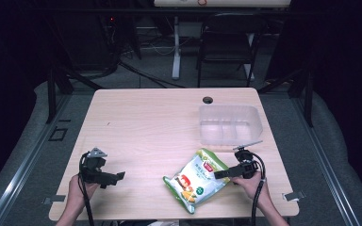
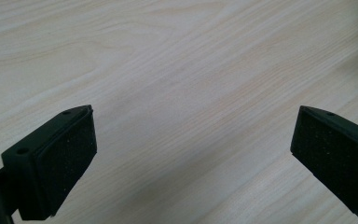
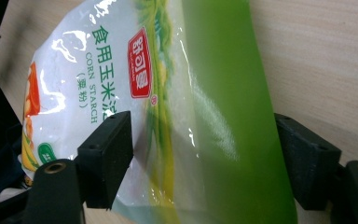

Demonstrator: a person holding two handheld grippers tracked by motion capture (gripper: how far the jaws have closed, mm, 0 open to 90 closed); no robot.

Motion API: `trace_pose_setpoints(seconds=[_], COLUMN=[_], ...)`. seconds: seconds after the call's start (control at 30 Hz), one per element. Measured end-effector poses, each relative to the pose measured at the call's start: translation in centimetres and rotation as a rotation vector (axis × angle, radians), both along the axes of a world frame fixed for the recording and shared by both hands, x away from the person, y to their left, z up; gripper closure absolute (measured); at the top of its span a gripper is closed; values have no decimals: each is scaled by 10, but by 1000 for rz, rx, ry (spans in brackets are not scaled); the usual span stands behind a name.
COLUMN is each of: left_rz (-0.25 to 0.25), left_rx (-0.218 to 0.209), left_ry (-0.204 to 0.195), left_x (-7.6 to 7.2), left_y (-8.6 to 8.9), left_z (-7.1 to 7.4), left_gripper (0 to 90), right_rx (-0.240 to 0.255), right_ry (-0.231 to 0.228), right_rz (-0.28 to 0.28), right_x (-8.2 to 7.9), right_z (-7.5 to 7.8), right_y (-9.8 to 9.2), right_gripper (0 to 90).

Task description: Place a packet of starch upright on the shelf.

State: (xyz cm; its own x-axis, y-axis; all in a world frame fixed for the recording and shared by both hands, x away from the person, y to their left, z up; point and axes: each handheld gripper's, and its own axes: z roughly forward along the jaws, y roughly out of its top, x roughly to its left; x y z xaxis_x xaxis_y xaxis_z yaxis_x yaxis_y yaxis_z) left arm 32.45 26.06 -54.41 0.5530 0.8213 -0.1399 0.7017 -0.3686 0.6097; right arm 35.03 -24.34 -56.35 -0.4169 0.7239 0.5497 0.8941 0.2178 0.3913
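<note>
We have the corn starch bag (image 1: 196, 179) lying flat near the table's (image 1: 146, 127) front edge, right of centre, one corner pointing toward the clear plastic bin (image 1: 229, 124) that sits by the right edge further back. Right gripper (image 1: 222, 173) reaches in from the bag's right side; in the right gripper view its jaws stand apart on either side of the bag's green edge (image 3: 223, 93), not yet closed on it. We judge this a grasp about to be made; the next move calls for closing on that edge, then probably a lift toward the bin. Left gripper (image 1: 119, 176) idles near the front left corner, jaws wide apart over bare wood. The right gripper view gives the printed label; the high view gives the bin.
</note>
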Motion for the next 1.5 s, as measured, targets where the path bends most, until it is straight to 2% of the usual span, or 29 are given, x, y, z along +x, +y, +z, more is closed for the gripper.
trace_pose_setpoints(seconds=[0.2, 0.37, 0.4, 0.43, 0.47, 0.5, 0.6, 0.93, 1.27, 1.5], left_rz=[0, 1, 0, 1, 1, -3, -3, 1, -1, -8], left_rx=[-1, -4, -4, -9, -9, -7, -4, -2, -1, 5], left_ry=[-3, -9, -8, -3, -3, -3, -4, -4, -1, -7], left_x=[0, -1, -1, 0, 0, 0, 0, 0, 0, -1], left_y=[-2, -1, -1, -2, -2, -2, -2, -2, -2, 0], left_z=[0, 0, 0, 0, 0, 0, 0, 0, 0, 1], left_gripper=[3, 3, 3, 3, 3, 3, 3, 3, 3, 3], right_rx=[33, 28, 33, 36, 26, 26, 37, 54, 27, 1], right_ry=[11, 20, 7, 6, 9, 9, 10, -27, -65, -117], right_rz=[10, 18, 20, 1, 31, 31, 31, 49, 80, 107], right_x=[8, 11, 12, 11, 13, 13, 13, 8, 3, -3], right_z=[-2, -1, -1, -1, 0, 0, 0, 6, 13, 19], right_y=[1, 4, 6, 8, 8, 8, 7, 12, 17, 24], right_gripper=[306, 315, 328, 333, 335, 335, 386, 652, 764, 859])
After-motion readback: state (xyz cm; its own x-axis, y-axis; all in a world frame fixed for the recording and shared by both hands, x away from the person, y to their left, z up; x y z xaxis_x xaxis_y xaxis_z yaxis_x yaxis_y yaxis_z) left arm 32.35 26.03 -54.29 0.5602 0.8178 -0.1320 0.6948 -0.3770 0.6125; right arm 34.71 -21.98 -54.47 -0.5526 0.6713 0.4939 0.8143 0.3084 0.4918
